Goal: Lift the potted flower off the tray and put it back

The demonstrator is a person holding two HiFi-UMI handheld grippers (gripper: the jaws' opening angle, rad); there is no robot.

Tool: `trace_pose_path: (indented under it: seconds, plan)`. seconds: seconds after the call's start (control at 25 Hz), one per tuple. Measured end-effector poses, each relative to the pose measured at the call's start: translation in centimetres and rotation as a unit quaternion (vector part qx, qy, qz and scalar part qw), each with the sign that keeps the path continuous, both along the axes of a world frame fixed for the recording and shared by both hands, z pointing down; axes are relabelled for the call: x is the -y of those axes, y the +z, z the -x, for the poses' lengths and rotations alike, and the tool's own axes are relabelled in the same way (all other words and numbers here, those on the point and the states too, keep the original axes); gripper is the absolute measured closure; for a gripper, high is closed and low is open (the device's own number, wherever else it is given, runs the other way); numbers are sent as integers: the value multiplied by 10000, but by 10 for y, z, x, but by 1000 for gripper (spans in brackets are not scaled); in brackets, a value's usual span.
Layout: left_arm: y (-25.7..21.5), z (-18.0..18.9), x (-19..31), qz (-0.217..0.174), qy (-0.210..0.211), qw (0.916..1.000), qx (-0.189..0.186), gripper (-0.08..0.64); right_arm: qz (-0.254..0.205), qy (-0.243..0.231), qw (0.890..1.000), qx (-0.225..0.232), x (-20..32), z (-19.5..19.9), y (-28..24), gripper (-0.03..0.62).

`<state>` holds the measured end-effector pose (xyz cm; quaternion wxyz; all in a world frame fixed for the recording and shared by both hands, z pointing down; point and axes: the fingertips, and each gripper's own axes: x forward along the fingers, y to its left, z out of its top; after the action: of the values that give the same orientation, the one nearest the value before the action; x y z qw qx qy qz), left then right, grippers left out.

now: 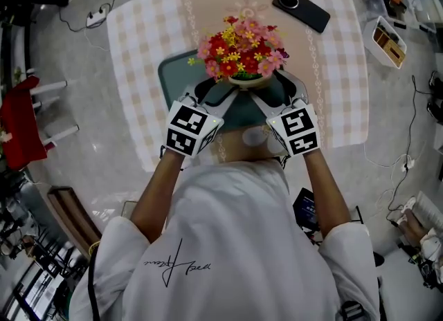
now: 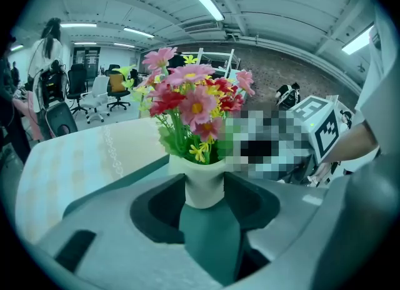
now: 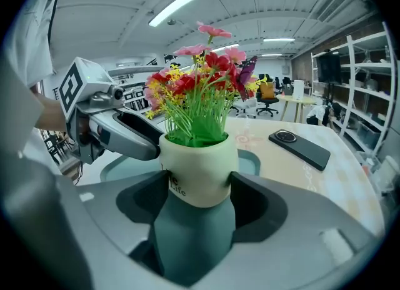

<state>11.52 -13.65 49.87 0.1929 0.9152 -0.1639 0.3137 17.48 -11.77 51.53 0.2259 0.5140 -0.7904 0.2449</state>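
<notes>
Cream ceramic on the potted flower [image 3: 199, 170]: small rounded pot with dark lettering on its side, green stems, and a tight bunch of red, pink and yellow blooms on top. It sits squarely between the jaws of both tools. Right gripper [image 3: 197, 189]: jaws spread wide but clamped, dark pads [image 3: 140, 204] pressing the pot's left and right flanks just below the rim. Left gripper [image 2: 204, 195]: same from the other side, with its pads against both sides of the pot, so it's a two-handed grasp. The right gripper view also shows one of the left jaws lying against the pot near the rim. Head view: both tools come in from the person's side, angled toward each other, tips meeting under the bouquet, marker cubes [image 1: 187, 127] nearest the person. The pot is over the dark teal tray [image 1: 173, 70]. Teal shows beneath the pot in both gripper views, but I can't tell whether the base rests on it or hangs clear. The tray lies on a beige checked tablecloth [image 1: 145, 29], roughly central. A black phone [image 1: 300, 9] lies on the cloth at the far right, well apart from the tray. The person's white shirt [image 1: 235, 243] fills the bottom of the head view.
</notes>
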Motion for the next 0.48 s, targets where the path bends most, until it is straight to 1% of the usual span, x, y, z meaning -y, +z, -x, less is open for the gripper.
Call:
trace_pose_path:
  seconds: [0.28, 0.48]
  plan:
    - [5, -6, 0, -63, -74, 9999, 26, 371, -108, -140, 9998, -73, 3, -6, 5, 275]
    - [7, -8, 1, -128, -43, 9999, 46, 376, -122, -185, 9997, -113, 5, -9, 9, 276]
